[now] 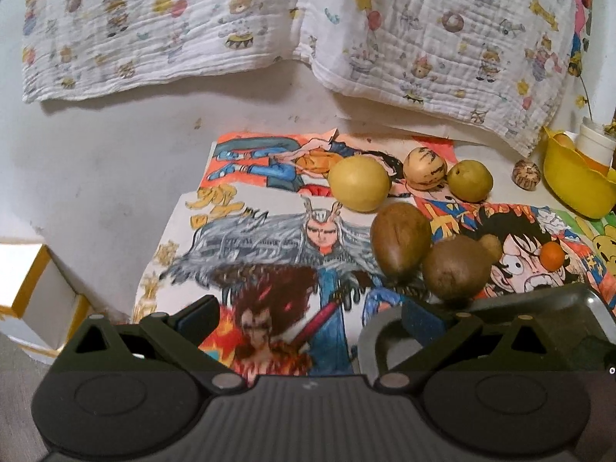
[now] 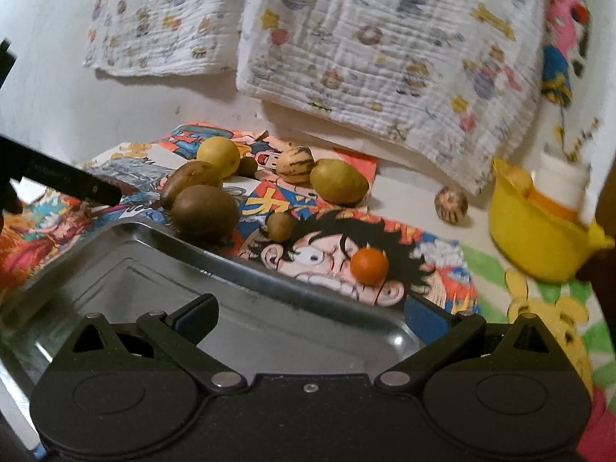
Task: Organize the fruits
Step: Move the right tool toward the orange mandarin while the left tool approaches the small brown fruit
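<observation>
Fruits lie loose on comic posters [image 1: 269,238]: a yellow pear [image 1: 359,183], a striped melon [image 1: 425,168], a green pear [image 1: 470,180], two brown fruits [image 1: 400,247] [image 1: 456,267], a small brown one [image 2: 280,226] and a small orange [image 2: 369,266]. A metal tray [image 2: 215,265] sits in front of them, empty. My left gripper [image 1: 311,317] is open, low over the posters, left of the tray. My right gripper [image 2: 313,317] is open above the tray, empty.
A yellow bowl [image 2: 535,231] holding something stands at the right with a white cup [image 1: 596,142] behind it. A speckled round fruit [image 2: 450,205] lies near it. A printed cloth [image 1: 423,38] hangs behind. A white box [image 1: 38,292] sits at the left.
</observation>
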Tool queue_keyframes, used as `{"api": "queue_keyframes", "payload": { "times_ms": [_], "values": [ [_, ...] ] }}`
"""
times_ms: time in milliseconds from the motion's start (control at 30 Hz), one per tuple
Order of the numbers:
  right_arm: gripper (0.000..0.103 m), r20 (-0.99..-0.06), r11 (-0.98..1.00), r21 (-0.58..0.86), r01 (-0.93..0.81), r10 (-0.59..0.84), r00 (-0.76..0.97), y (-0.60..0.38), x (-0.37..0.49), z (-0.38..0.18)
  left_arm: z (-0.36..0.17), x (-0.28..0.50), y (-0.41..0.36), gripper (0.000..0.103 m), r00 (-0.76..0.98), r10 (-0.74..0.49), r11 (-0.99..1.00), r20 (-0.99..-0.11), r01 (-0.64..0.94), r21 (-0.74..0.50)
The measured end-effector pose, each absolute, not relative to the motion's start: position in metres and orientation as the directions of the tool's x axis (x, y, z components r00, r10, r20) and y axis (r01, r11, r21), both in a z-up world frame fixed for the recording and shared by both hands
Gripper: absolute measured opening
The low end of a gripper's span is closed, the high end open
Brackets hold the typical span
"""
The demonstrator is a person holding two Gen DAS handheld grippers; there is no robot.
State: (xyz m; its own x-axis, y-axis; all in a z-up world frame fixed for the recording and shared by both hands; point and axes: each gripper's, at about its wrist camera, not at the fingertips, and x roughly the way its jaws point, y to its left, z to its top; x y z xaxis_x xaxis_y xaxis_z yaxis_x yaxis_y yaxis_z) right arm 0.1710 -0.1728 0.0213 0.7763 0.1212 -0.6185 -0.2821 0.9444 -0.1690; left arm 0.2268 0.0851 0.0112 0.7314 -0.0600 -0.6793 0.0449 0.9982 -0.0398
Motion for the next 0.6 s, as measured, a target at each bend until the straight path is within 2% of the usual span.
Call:
{"api": "queue_keyframes", "payload": {
  "times_ms": [167, 367, 600],
  "values": [
    [0.102, -0.627, 0.926, -0.193, -0.325, 0.138, 0.767, -0.172, 0.192, 0.026, 0.014, 0.246, 0.087, 0.103, 0.725, -0.095, 0.995, -0.682, 0.060, -0.075],
    [0.102, -0.617, 0.931, -0.212, -0.296, 0.107, 0.780, -0.176, 0.212, 0.026, 0.016, 0.269, 0.080, 0.103, 0.714, -0.157, 0.987, -0.682, 0.084, -0.138],
    [0.102, -0.628, 0.960, -0.191, -0.206, 0.042, 0.777, -0.196, 0.232, 0.018, 0.023, 0.289, 0.042, 0.103, 0.731, -0.228, 0.971, -0.643, 0.217, -0.097]
  ]
}}
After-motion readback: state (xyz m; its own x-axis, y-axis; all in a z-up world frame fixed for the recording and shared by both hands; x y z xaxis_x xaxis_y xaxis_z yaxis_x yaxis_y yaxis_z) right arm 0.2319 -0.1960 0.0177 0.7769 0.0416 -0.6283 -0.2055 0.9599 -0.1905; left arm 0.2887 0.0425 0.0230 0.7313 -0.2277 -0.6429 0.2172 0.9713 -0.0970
